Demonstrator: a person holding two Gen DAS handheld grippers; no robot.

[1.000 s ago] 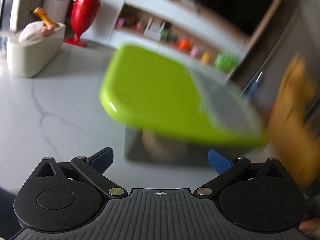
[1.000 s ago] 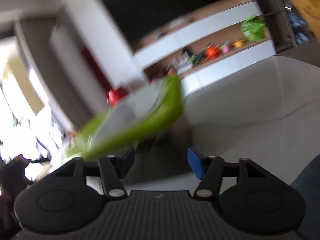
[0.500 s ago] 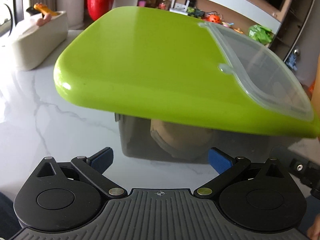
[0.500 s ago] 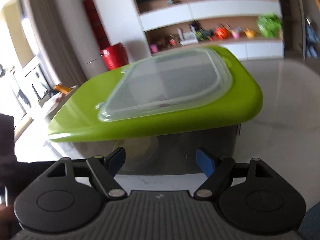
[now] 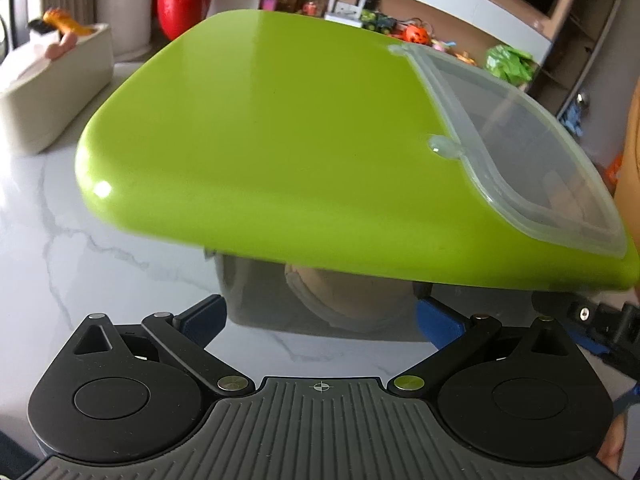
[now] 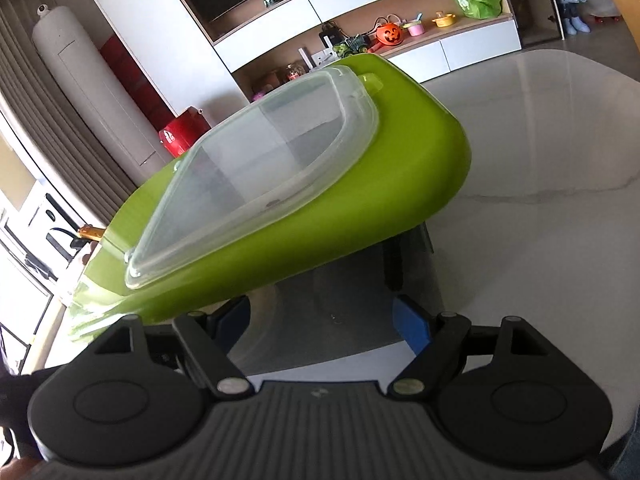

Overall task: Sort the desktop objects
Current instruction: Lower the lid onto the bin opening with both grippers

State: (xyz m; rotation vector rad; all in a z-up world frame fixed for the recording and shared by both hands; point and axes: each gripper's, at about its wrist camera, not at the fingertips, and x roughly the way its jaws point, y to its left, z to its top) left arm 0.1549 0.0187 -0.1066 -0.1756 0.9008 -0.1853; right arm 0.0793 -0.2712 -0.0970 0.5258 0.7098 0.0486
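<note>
lid (image 5: pixel 288 132) sitting on the bin (image 5: pixel 320 300), bin sitting on the table (image 5: pixel 80 264), box (image 5: pixel 52 92) lying back left, shelf (image 6: pixel 400 40) standing behind

Both wrist cams look down close at green lid (image 5: pixel 280 128) (image 6: pixel 328 216) from opp. sides.

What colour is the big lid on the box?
Bright green lid, with a clear panel; best in the left wrist view.

Lidded bin on marble tabletop

Glossy lime-green lid (image 5: pixel 280 128) with clear inset panel (image 5: pixel 520 152) sits atop smoky translucent grey bin (image 6: pixel 340 300); lid overhangs the bin walls. A tan rounded item shows dimly inside, unidentifiable.
</note>
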